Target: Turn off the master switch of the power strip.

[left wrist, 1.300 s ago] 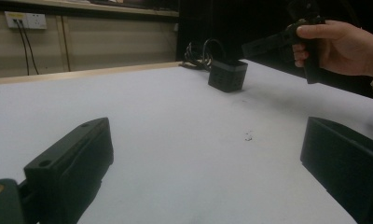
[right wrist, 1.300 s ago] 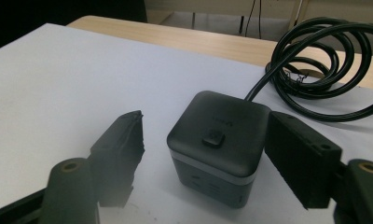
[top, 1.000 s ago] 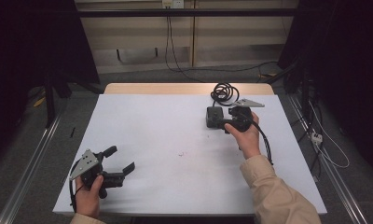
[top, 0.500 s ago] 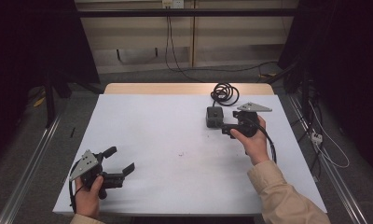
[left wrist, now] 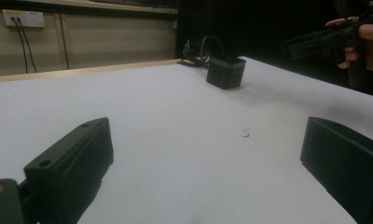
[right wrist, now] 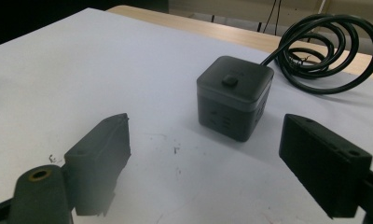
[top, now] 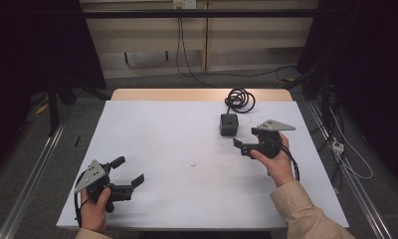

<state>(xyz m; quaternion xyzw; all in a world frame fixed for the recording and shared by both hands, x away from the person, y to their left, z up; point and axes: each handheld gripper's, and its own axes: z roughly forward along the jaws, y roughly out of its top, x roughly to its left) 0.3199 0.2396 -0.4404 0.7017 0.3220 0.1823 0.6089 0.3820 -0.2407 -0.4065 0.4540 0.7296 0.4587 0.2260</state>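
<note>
both jaws of the right gripper [top: 246, 146] stand wide apart with nothing between them. it sits just beside the black cube [top: 229, 124], on the side nearer the person, with its tips pointing past the cube's near corner. in the right gripper view the cube [right wrist: 234, 96] stands upright on the white table [right wrist: 82, 70], a little way beyond the jaws, and it is not touching them. a small button is on top of the cube. its black cable [top: 240, 100] lies in a round coil just behind the cube, at the far edge of the table. the left gripper [top: 129, 172] is well apart from the cube, near the person's edge of the table. its jaws are spread wide too, holding nothing.
</note>
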